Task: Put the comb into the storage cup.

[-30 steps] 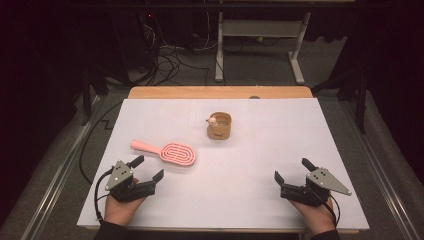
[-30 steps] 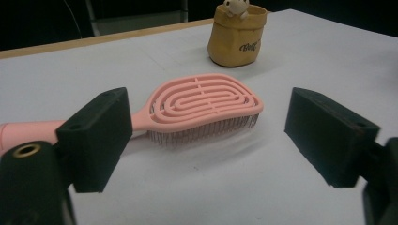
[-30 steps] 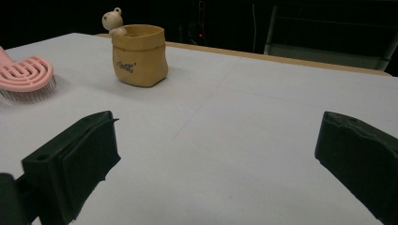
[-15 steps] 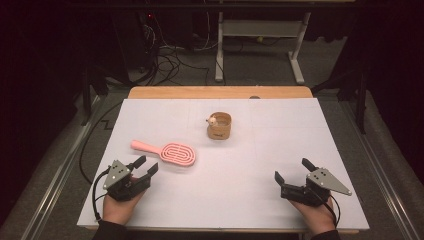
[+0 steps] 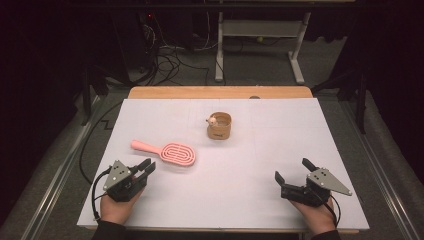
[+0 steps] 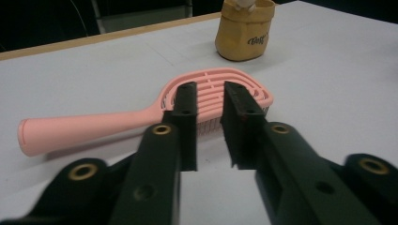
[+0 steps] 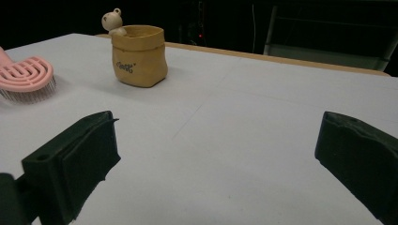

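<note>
A pink hairbrush lies flat on the white table cover, its handle pointing left. My left gripper rests on the table just short of the brush head. In the left gripper view its jaws have just been closing to a narrow gap, with nothing between them and the brush right behind the tips. A tan cup with a small bear figure on its rim stands past the middle. My right gripper sits at the near right, jaws wide and empty.
The white cover spans the table, and a wooden strip shows along the far edge. Beyond it is a dark floor with cables and a desk frame. The right gripper view shows the cup and brush head far left.
The left gripper's jaws have drawn together from wide apart to a narrow gap. Both hands, the brush and the cup have stayed where they were.
</note>
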A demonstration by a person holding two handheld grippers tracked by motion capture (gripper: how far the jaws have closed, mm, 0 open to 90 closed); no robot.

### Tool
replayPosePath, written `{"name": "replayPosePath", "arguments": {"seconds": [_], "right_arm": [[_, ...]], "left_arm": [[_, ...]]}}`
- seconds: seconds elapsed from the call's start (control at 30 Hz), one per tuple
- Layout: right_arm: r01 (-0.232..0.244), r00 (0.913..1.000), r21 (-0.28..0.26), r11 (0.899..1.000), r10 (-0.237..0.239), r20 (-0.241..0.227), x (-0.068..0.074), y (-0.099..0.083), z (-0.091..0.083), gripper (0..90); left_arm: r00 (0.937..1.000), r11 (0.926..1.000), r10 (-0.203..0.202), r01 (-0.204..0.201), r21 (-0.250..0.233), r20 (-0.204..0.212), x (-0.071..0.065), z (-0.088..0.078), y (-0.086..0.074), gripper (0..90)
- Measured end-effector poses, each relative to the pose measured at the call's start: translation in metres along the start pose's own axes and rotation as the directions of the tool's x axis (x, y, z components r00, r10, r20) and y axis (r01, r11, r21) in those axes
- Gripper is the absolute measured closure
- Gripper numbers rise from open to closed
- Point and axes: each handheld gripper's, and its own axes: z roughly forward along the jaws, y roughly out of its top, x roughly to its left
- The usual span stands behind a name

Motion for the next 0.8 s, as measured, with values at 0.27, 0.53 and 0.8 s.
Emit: {"name": "replayPosePath", "arguments": {"seconds": [0.27, 0.53, 0.8], "right_arm": [[-0.006, 1.0, 0.0, 1.0, 0.006, -0.003, 0.0, -0.001, 0.0, 0.2], [-0.01, 0.9999, 0.002, 1.0, 0.01, -0.002, 0.001, -0.002, 0.0, 0.2], [-0.008, 0.9999, 0.003, 1.0, 0.008, -0.014, 0.002, -0.002, 0.0, 0.2]], "left_arm": [[0.9983, 0.9986, -0.051, 0.05, -0.019, -0.028, 0.005, -0.003, -0.002, 88.7], [0.998, 0.9985, -0.05, 0.049, -0.022, -0.037, 0.007, -0.003, -0.004, 88.7], [0.9854, 0.9971, -0.043, 0.052, 0.055, -0.165, 0.018, 0.016, 0.017, 88.6]]}}
